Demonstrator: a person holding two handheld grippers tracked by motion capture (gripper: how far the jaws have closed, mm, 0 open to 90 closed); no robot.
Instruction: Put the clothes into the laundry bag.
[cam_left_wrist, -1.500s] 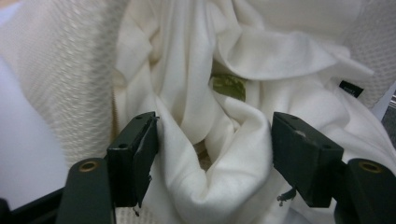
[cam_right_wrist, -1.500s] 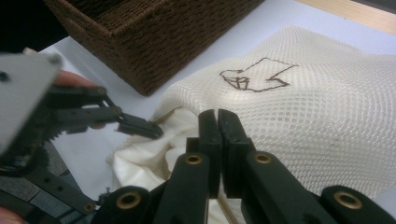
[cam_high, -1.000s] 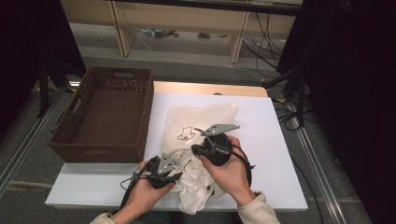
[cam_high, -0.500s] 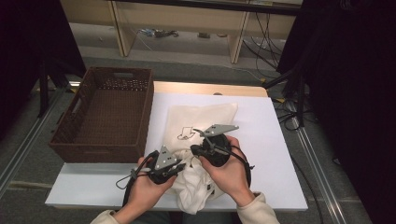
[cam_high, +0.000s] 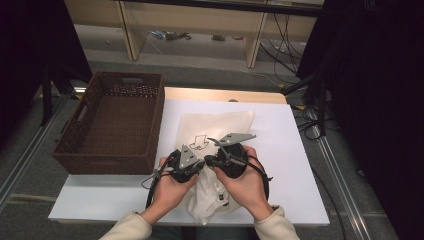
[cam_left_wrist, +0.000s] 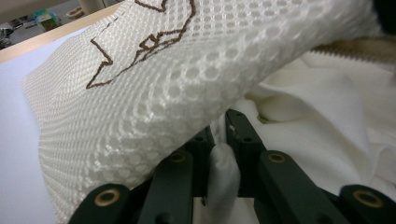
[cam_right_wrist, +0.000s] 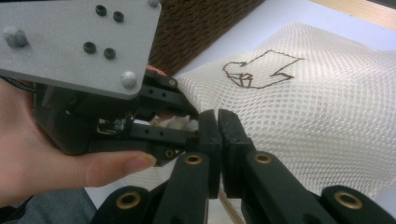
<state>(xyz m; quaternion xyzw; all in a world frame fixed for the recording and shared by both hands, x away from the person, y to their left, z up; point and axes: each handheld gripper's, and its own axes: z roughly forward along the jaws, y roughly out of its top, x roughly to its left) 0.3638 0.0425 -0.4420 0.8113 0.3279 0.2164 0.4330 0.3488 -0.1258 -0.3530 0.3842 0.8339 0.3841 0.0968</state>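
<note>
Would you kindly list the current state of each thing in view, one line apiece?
White mesh laundry bag: lying on the white table, its near end lifted between the grippers, white cloth inside.
White cloth: bunched, partly out of the bag's near end.
Brown wicker basket: upright, empty.
Left gripper: jaws just closing, shut on the white cloth.
Right gripper: shut on the bag's edge.

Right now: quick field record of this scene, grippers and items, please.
surface: white table
item in hand: white mesh laundry bag with brown embroidered outline, white cloth at its near opening
left gripper: jaws just closed, pinching a fold of the cloth
right gripper: shut on the bag's edge
basket: brown wicker, left of the bag, nothing in it
</note>
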